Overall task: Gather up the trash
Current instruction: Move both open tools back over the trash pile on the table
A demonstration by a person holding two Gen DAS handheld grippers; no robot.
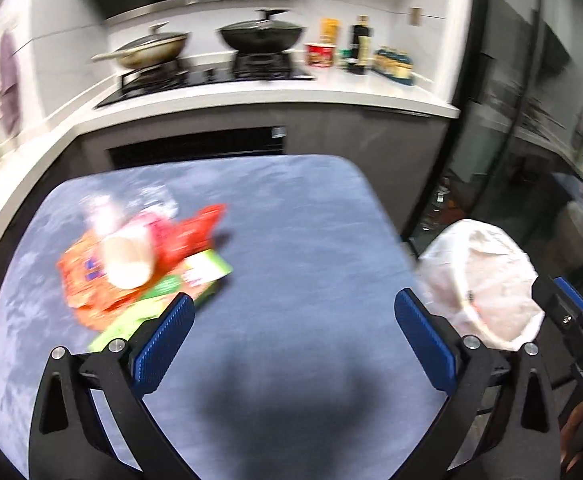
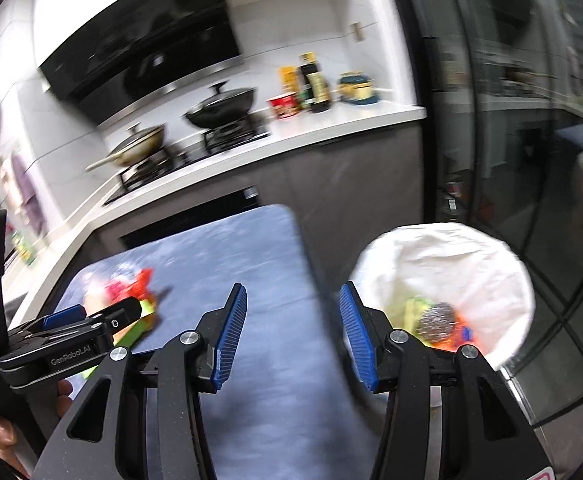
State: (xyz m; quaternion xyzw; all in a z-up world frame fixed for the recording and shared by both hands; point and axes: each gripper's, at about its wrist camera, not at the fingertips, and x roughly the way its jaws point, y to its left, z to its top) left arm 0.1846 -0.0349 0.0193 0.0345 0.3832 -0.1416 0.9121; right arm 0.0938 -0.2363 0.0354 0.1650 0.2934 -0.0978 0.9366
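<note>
Both of your tools are spread wide and hold nothing: the left tool (image 1: pixel 293 312) hangs over the blue counter (image 1: pixel 291 220), and the right tool (image 2: pixel 293 308) hangs at the right edge of the same counter, with its right finger already in front of the bin (image 2: pixel 443 264). The trash that remains is a small heap (image 1: pixel 139 264) on the far left part of the counter: an orange wrapper (image 1: pixel 87 280), a red wrapper (image 1: pixel 189 232), a green packet (image 1: pixel 207 272) and a pale cup (image 1: pixel 125 264) lying on its side on top; the blur hides finer details. This heap lies ahead and to the left of the left tool, and the tip of the left finger is just beside the green packet, while the right tool is well apart from it. So I judge that the left hand is the nearer one for the next pick. The heap stretches from near left to far right, so you would probably need to turn the tool a little to close across it. The bin with its white bag stands on the floor at the right of the counter, and some trash (image 2: pixel 437 318) already lies inside. The carry will go from left to right, across the whole counter.
</note>
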